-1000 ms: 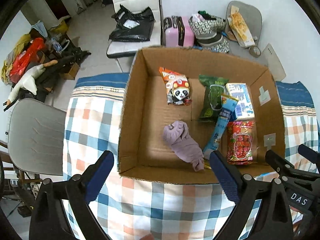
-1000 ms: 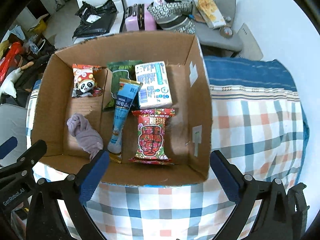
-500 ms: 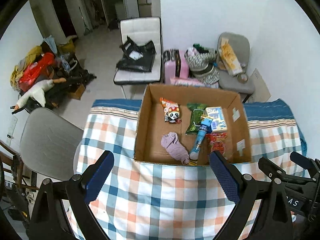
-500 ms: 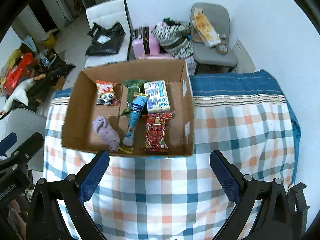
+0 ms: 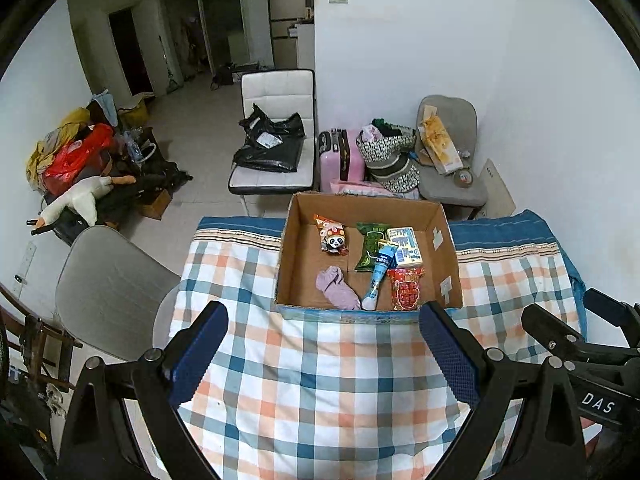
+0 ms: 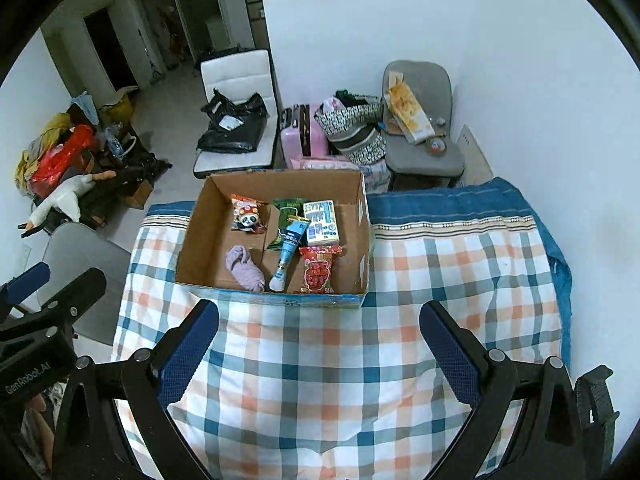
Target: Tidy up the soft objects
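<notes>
An open cardboard box (image 5: 446, 256) (image 6: 198, 236) stands on the checked tablecloth (image 5: 320, 380) (image 6: 320, 360). Inside lie a purple sock (image 5: 337, 287) (image 6: 244, 269), a panda snack bag (image 5: 331, 234) (image 6: 247, 216), a green packet (image 5: 370, 246) (image 6: 285, 216), a blue tube (image 5: 378, 276) (image 6: 286, 256), a white carton (image 5: 406, 246) (image 6: 321, 223) and a red packet (image 5: 405, 290) (image 6: 318, 270). My left gripper (image 5: 324, 360) is open and empty, high above the cloth in front of the box. My right gripper (image 6: 320, 354) is open and empty beside it.
A grey chair (image 5: 108, 292) stands left of the table. Behind the box are a white chair with a black bag (image 5: 272, 148), a pink suitcase (image 5: 340, 156) and a grey chair with bags (image 5: 448, 160). Clutter with a plush goose (image 5: 76, 200) lies on the floor at left.
Both grippers have pulled back and up from the box, which now looks much smaller and farther. Both stay open and empty. The box contents have not moved.
</notes>
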### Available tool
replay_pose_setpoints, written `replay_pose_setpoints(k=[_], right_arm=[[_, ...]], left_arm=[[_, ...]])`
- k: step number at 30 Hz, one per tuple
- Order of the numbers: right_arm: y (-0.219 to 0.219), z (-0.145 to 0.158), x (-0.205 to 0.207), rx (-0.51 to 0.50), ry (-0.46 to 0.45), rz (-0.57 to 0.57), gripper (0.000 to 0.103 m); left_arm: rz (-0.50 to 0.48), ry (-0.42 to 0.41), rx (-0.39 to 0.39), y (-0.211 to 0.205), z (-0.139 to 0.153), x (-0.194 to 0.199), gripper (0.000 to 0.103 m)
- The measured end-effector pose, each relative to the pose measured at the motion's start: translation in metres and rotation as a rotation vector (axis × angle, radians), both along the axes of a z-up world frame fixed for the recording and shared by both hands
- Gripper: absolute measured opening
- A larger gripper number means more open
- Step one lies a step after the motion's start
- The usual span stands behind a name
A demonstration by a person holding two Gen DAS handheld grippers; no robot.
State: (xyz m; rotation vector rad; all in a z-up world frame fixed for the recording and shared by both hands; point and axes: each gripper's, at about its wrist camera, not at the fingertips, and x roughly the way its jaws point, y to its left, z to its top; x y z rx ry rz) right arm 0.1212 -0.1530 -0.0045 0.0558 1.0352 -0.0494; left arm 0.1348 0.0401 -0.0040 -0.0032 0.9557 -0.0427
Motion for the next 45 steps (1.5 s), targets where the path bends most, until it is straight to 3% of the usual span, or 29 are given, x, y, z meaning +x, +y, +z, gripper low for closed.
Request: replay_pose_setpoints(k=[7, 18, 45], right_arm=[[0.002, 0.026, -0.02, 0.008, -0.047, 0.011, 0.102], [-0.002, 0.042, -0.032, -0.003, -0.075, 0.003, 0.102], [-0.012, 0.041, -0.036, 0.004, -0.077, -0.012, 0.102]], left_arm=[[0.01, -0.048, 0.009, 0.002, 0.021, -0.023, 0.098], [0.012, -0.058, 0.013, 0.002, 0.027, -0.031, 0.098], [0.003, -0.059, 0.012, -0.001, 0.033, -0.034, 0.098]])
